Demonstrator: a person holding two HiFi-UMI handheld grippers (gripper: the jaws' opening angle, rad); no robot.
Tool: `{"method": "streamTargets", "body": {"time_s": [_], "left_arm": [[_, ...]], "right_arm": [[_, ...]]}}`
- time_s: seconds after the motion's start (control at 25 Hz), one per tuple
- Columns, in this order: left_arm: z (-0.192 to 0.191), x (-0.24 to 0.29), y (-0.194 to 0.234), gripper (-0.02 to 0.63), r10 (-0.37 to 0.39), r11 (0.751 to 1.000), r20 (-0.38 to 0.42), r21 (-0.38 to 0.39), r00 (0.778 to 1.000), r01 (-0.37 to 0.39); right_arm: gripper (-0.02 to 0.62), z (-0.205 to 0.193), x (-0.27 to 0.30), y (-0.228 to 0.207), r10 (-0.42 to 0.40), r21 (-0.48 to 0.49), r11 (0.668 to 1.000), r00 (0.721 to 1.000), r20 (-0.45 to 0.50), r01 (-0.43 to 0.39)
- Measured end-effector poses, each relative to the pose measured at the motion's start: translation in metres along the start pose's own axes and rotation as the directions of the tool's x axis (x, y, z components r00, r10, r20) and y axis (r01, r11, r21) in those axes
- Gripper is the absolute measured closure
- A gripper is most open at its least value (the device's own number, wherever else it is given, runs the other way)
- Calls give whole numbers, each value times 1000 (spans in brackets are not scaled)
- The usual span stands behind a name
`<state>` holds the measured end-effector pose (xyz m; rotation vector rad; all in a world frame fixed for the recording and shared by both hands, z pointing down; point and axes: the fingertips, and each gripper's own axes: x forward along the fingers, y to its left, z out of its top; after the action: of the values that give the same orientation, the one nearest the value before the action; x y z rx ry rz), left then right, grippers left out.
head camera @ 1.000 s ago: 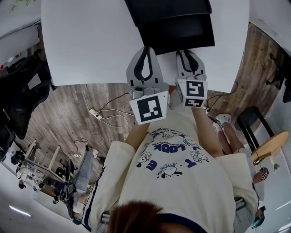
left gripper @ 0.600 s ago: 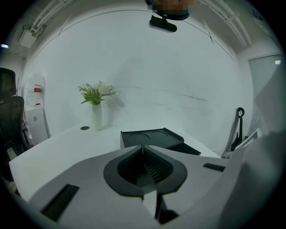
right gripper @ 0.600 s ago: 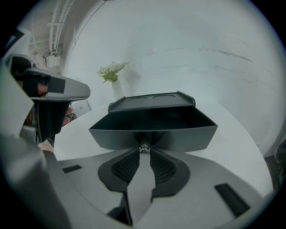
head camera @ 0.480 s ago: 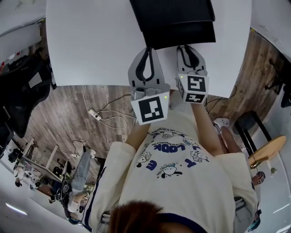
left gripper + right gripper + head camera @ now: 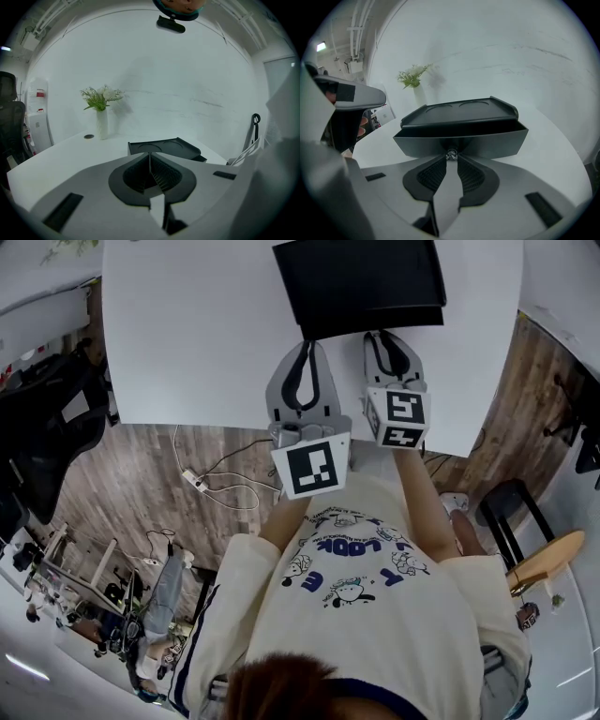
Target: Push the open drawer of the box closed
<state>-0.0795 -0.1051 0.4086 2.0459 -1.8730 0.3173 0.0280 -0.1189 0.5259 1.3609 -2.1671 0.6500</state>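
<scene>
1. A white table (image 5: 187,334) stands against a pale wall, on a wooden floor (image 5: 141,474) where a white cable (image 5: 220,486) lies.
2. At the far left of the table, close to its far edge, a white vase with green flowers (image 5: 101,123) stands upright.
3. The left gripper (image 5: 306,345) hovers over the near edge of the table. Its jaws are pressed together and there is nothing between them. It does not touch the box.
4. The right gripper (image 5: 380,337) is just beside it, pointed at the drawer front. Its jaws are narrow and closed on the small metal knob (image 5: 451,155).
5. The black box (image 5: 361,277) sits right of the table's middle, toward the far edge. Its drawer (image 5: 459,140) faces the person and is out only a little (a narrow strip in the head view).
</scene>
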Motion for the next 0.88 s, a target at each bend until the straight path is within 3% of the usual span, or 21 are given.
{"method": "streamTargets", "body": {"time_s": [0.88], "left_arm": [[4,15,4,584,15,1000,-1,-4,1000,-15]], "right_arm": [[506,21,25,-2,26,-10,1000,1000,15,-26]]}}
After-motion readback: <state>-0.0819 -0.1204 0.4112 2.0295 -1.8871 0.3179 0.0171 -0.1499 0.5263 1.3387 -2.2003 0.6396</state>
